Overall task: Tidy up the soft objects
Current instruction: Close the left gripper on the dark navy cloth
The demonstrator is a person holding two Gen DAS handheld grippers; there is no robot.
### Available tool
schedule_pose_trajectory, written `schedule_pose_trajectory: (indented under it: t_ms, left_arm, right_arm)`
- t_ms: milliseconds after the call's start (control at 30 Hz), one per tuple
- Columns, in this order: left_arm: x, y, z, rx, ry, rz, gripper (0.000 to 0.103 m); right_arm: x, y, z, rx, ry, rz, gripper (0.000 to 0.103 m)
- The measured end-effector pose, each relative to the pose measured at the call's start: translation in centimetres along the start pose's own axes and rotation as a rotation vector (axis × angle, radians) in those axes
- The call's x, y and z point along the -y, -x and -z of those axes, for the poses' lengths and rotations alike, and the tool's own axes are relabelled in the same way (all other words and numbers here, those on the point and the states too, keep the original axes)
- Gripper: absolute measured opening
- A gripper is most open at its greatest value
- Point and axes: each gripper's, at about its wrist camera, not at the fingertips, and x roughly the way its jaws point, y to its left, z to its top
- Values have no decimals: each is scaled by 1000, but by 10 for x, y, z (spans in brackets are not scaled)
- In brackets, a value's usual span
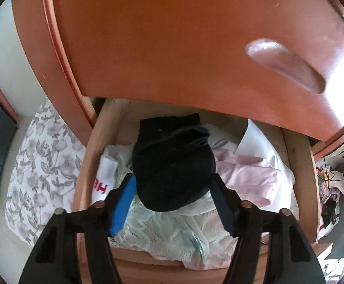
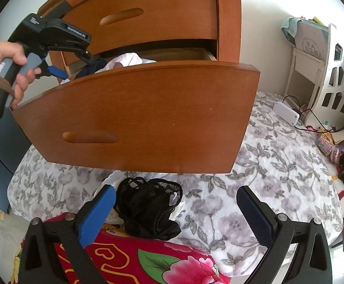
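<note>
Only the left wrist view looks into the open wooden drawer (image 1: 297, 156): the left hand-held gripper (image 1: 172, 184) straddles a dark navy folded garment (image 1: 172, 165) lying on pale clothes (image 1: 250, 175), its blue pads seemingly touching the sides. Rightward, the right wrist view shows the right hand-held gripper (image 2: 174, 210) wide open and empty over a black lace garment (image 2: 148, 208) on the floral bed cover (image 2: 266, 165).
</note>
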Motion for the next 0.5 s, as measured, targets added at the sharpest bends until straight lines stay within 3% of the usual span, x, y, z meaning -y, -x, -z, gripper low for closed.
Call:
schedule_pose_trajectory:
  t_ms: [267, 500]
  left_arm:
    - [12, -12, -2, 2, -18, 18, 64]
    - [5, -13, -6, 3, 5, -9, 39]
  right_arm:
    - [-1, -2, 0, -12, 4, -1, 103]
    - [-1, -4, 0, -21, 3, -2, 103]
